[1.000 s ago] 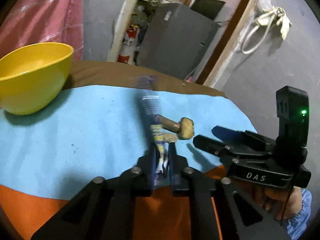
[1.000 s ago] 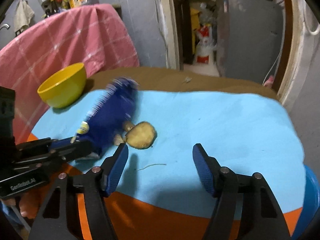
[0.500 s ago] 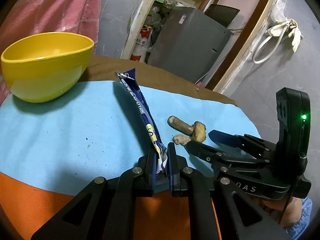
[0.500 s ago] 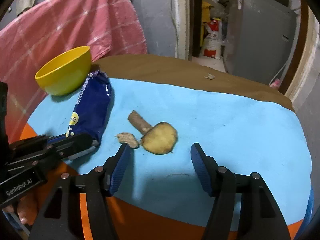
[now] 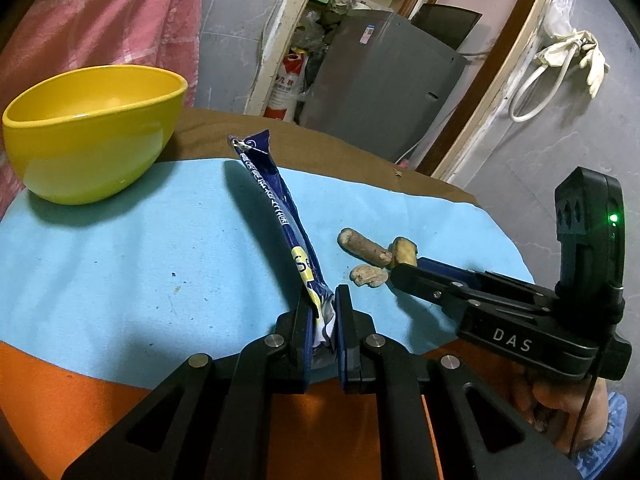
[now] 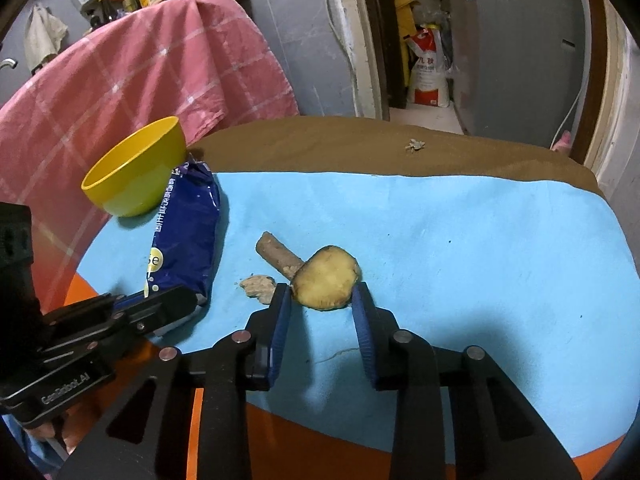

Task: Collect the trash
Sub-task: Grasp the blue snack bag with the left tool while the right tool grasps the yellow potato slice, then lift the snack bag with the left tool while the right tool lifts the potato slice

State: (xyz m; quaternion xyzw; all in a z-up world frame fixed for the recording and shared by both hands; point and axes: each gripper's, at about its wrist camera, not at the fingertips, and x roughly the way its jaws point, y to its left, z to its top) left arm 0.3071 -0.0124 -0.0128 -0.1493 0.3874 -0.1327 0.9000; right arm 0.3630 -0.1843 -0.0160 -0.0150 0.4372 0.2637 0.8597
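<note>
My left gripper (image 5: 323, 300) is shut on the end of a blue snack wrapper (image 5: 276, 204), held edge-up over the blue cloth; the wrapper also shows in the right wrist view (image 6: 184, 236). A yellow bowl (image 5: 88, 128) stands at the far left, also in the right wrist view (image 6: 138, 172). My right gripper (image 6: 322, 292) is open with its fingers either side of a yellowish peel piece (image 6: 328, 276), not closed on it. A brown stub (image 6: 278, 254) and a small pale scrap (image 6: 258, 286) lie just left of it.
The round table has a blue cloth (image 6: 460, 240) over orange and brown covers. A pink checked cloth (image 6: 132, 88) hangs behind the bowl. A tiny scrap (image 6: 415, 145) lies on the brown cover at the back. A grey cabinet (image 5: 380, 76) stands beyond.
My left gripper has carried the wrapper left toward the bowl. My right gripper has moved forward and narrowed, so its fingers now flank the peel piece.
</note>
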